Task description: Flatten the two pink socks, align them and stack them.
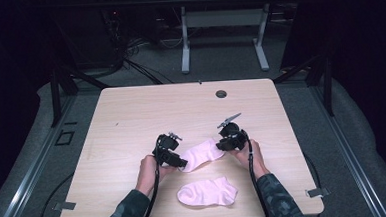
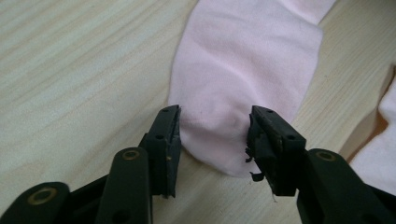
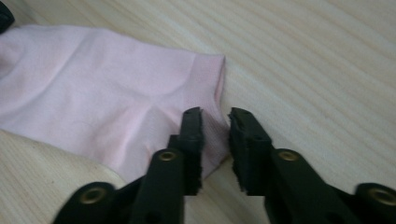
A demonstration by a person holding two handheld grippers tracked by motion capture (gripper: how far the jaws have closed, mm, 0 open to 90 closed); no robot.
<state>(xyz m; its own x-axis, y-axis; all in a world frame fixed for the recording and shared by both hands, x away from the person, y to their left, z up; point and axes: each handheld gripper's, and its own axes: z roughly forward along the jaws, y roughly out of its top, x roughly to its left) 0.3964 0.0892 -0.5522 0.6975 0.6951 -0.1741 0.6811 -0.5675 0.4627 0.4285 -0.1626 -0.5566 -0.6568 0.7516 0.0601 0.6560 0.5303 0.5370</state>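
Two pale pink ankle socks lie on a light wood-grain table point(image 1: 131, 111), a rounded-corner slab with a small dark grommet hole point(image 1: 221, 94) near its far edge. Taking that hole as the landmark, the far sock point(image 1: 202, 154) lies well on the person's side of it, stretched out flat and slanting, a soft fine-knit tube with a rounded toe and a ribbed cuff. The near sock point(image 1: 207, 192) sits farther still from the hole, close to the table's front edge, folded into a plump oval and untouched.

At the far sock's toe end, the end farther to the left of the hole, the left gripper point(image 2: 212, 140) has its blocky black jaws standing apart on either side of the rounded toe; the cloth lies between them, and the pads seem not to press on it, though the left pad is right at the fabric's edge. One pad's rubber is frayed at its corner.

At the cuff end, almost straight toward the person from the hole, the right gripper point(image 3: 215, 135) has its jaws narrowed to a slim gap over the corner of the ribbed cuff; one jaw rests over the cloth, the other over bare wood, and nothing is clamped
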